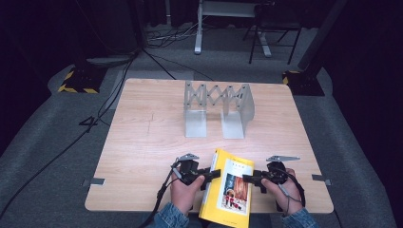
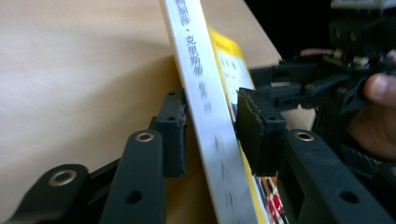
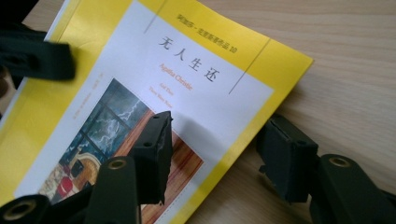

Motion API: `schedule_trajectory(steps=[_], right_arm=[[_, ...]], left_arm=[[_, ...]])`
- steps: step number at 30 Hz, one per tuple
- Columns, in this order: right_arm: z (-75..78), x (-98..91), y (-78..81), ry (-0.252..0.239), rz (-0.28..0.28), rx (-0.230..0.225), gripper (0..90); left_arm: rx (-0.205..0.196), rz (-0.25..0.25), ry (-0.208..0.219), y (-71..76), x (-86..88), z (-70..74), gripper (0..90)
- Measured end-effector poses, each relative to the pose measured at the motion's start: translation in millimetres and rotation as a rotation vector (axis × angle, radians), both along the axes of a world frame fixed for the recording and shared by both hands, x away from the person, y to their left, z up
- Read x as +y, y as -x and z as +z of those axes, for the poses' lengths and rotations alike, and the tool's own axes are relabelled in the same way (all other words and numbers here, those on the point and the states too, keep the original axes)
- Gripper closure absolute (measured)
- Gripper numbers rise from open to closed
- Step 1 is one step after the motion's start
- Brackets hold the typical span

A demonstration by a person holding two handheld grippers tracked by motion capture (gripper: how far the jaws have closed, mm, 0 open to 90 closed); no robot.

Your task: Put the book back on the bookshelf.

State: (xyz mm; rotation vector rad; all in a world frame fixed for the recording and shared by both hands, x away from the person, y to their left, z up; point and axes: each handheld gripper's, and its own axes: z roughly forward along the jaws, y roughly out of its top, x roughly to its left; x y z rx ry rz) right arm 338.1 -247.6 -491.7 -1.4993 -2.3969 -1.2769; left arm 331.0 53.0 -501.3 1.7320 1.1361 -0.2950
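Note:
A yellow paperback point(image 1: 228, 189) with a white cover panel and a picture lies at the near edge of the wooden table point(image 1: 142, 142), between my two grippers. My left gripper point(image 1: 214, 174) straddles its white spine point(image 2: 205, 116). The left pad point(image 2: 172, 126) is against the spine and the right pad point(image 2: 254, 128) stands a little off the cover, so it is open. My right gripper point(image 1: 247, 178) straddles the opposite long edge of the book point(image 3: 187, 93). One of its jaws is over the cover and the other is over the table beside the edge, so this gripper point(image 3: 219, 144) is open.
A grey metal expanding book rack point(image 1: 216, 111) stands upright past the table's middle, its slots facing me. Bare wood lies between it and the book. Cables point(image 1: 119, 90) trail over the grey floor at the left, and stand bases sit beyond the far corners.

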Motion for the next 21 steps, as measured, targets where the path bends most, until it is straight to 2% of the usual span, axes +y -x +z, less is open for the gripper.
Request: schedule_trajectory(steps=[3,6,7,9,11,14,15,16,17,18,19,21], right_arm=[[1.2,5.6,1.4,0.026,0.008,-0.016,48.5],[2.0,6.5,1.3,0.024,0.006,-0.014,48.2],[2.6,7.1,1.2,0.025,0.005,-0.013,47.9],[4.0,9.0,0.8,0.034,0.006,-0.013,47.0],[4.8,10.2,0.2,0.043,0.01,-0.015,46.9],[6.4,10.4,-0.2,0.032,0.012,-0.022,47.2],[10.6,9.5,0.2,0.024,0.016,-0.043,49.7],[10.6,9.5,0.2,0.024,0.016,-0.043,49.7],[12.5,8.7,0.2,0.018,0.02,-0.059,51.0],[20.9,6.4,1.4,-0.011,0.019,-0.096,53.0],[20.9,6.4,1.4,-0.011,0.019,-0.096,53.0],[30.1,4.0,2.5,-0.021,0.008,-0.145,51.2]], left_arm=[[0.001,-0.003,0.002,0.2,-0.6,-0.8,63.8],[-0.005,-0.009,-0.001,0.1,-1.8,2.2,65.5],[-0.019,-0.019,-0.015,-0.7,-2.2,3.2,65.6],[-0.011,-0.021,-0.009,-0.9,-4.1,4.4,65.8],[-0.017,-0.03,-0.02,-1.2,-4.6,6.1,66.5],[-0.041,-0.033,0.004,0.5,-3.3,11.9,71.0],[-0.072,-0.03,0.015,0.9,-1.2,17.3,73.1],[-0.072,-0.03,0.015,0.9,-1.2,17.3,74.0],[-0.092,-0.027,0.03,1.2,1.3,22.4,74.0],[-0.101,-0.027,0.034,1.4,2.4,25.0,75.5],[-0.112,-0.03,0.031,1.6,3.6,27.7,75.5],[-0.147,-0.032,0.032,4.1,4.5,36.0,75.7]])
